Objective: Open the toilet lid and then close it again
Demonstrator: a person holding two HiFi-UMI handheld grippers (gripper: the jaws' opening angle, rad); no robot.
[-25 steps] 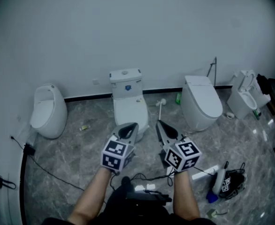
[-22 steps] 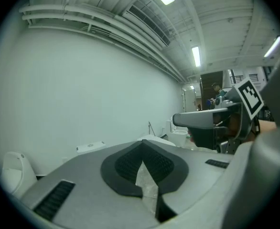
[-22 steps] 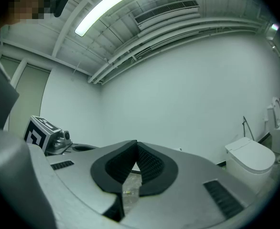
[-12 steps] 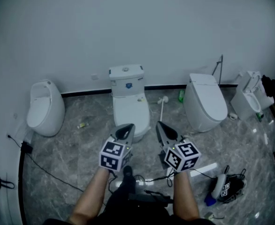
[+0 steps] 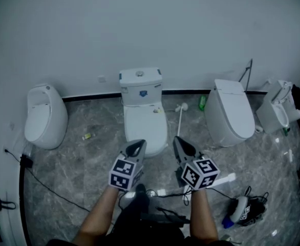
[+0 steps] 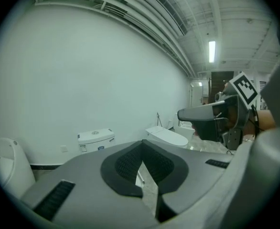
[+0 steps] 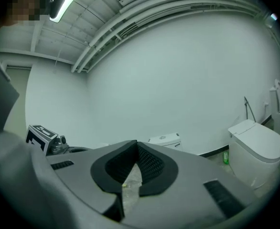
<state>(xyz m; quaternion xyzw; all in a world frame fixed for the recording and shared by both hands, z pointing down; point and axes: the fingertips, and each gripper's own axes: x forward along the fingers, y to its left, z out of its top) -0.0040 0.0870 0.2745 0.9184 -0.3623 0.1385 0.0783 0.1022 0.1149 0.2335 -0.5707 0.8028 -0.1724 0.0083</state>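
Both grippers hovering clenched and empty, just short of the middle toilet [image 5: 141, 82].

The left gripper [image 5: 135, 148] is pointing toward the closed toilet lid [image 5: 146, 121], jaws pressed together on nothing, probably lining up for the lid's front edge. The toilet is standing against the wall, ahead and between the tools. The right gripper [image 5: 182, 144] is mirroring it, equally clenched and empty. The lid's front lip is partly hiding behind the left gripper's tip.
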